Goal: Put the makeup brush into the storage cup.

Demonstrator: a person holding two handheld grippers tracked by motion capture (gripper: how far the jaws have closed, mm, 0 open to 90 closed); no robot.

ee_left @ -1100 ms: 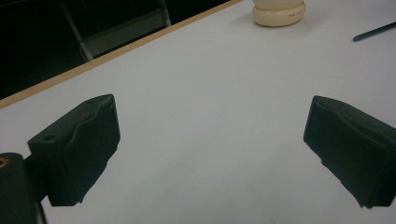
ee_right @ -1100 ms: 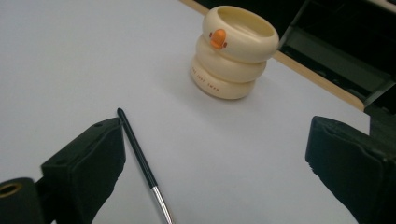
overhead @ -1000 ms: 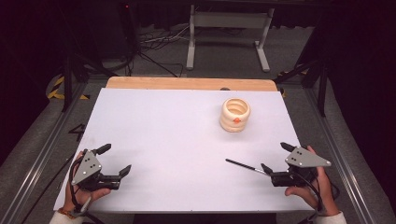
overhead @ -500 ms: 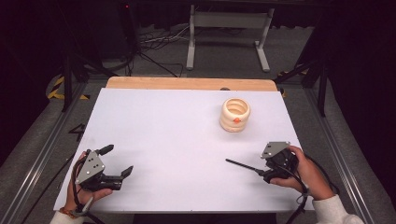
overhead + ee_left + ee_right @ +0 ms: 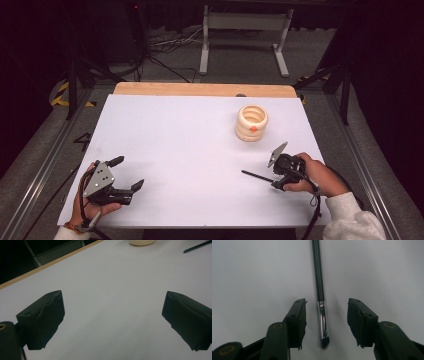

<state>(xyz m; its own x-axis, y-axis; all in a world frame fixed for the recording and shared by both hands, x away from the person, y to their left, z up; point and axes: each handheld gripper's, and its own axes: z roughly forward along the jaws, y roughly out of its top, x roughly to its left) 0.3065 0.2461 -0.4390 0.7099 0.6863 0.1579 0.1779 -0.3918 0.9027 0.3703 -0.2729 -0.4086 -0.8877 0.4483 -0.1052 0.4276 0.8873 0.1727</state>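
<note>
A thin black makeup brush (image 5: 258,176) lies flat on the white worktop (image 5: 190,140), near its front right corner. In the high view its long axis runs slightly aslant: the handle end points left and a little toward the far edge, while the bristle end points right and toward the person, reaching in under the right hand-held gripper (image 5: 280,176). The right gripper view looks straight along the brush (image 5: 320,287): the black handle runs away up the middle of the picture, then comes a short silver ferrule, and the dark bristle tuft sits closest, low between the two black jaws. Those jaws stand one on each side of the ferrule with worktop showing in both gaps, so they straddle the brush without pressing on it; they have just been closing in around it and are now about half spread. The right hand (image 5: 315,172) holds this gripper low over the worktop, its grey plate tilted up. A cream ribbed holder (image 5: 251,122) with an orange spot stands farther back, well apart from the brush. At the front left, the left hand-held gripper (image 5: 127,172) rests with its jaws spread wide, nothing between them, as the left gripper view (image 5: 112,315) also shows, with the brush's handle tip (image 5: 197,246) far off.
</note>
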